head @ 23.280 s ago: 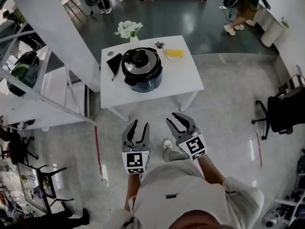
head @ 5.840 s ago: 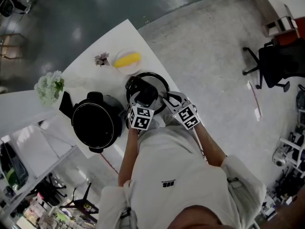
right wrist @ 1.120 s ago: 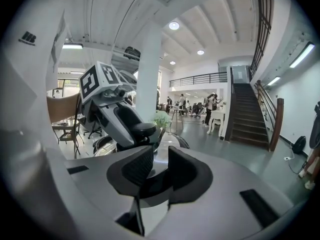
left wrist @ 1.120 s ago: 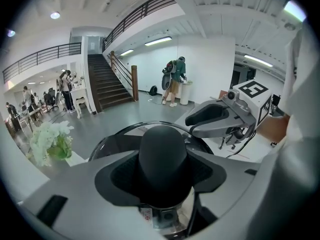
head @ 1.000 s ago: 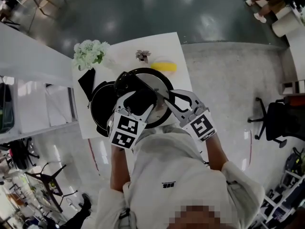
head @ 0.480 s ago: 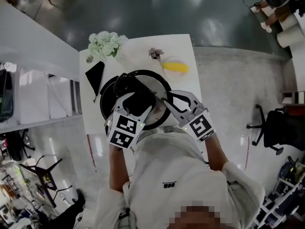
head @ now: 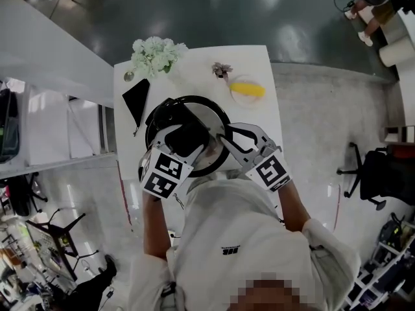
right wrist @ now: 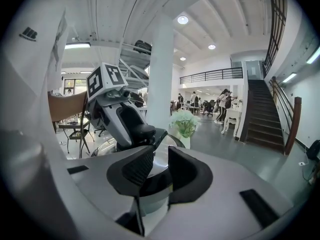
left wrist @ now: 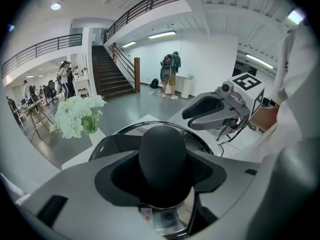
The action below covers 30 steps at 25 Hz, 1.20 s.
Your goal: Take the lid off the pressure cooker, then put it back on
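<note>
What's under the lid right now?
Under the lid is the black cooker, only a dark sliver showing past its left edge, on the white table. The cooker's inside is covered.

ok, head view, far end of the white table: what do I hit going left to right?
white flowers → small dark plant → yellow object

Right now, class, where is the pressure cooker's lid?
In the head view the lid is over the table, near its front edge, the left gripper closed on its knob, the right gripper on its rim, the flowers beyond it.
</note>
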Tool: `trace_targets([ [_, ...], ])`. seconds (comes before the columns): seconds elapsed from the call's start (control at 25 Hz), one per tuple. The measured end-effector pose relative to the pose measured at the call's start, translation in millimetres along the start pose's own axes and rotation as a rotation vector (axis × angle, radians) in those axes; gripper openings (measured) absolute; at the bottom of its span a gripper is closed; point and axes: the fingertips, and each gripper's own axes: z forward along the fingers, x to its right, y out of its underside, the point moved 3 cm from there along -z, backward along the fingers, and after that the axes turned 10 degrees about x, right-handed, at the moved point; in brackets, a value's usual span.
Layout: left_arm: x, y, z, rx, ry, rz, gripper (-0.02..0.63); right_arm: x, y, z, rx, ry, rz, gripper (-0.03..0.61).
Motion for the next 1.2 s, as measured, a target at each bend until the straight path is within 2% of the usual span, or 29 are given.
trace_targets([
  [0.44, -21, 22, -10, -0.056, 0.109, 0.064, 0.287, -21, 3, 25, -0.021, 0.044, 0.032, 0.095],
  [0.84, -28, 39, -6, -0.107, 0.173, 0.098, 0.287, -28, 12, 34, -0.044, 0.079, 0.06, 0.095],
  [1.2, -32, 45, -2, -0.114, 0.214, 0.124, 0.287, -30, 15, 39, -0.051, 0.085, 0.068, 0.095],
])
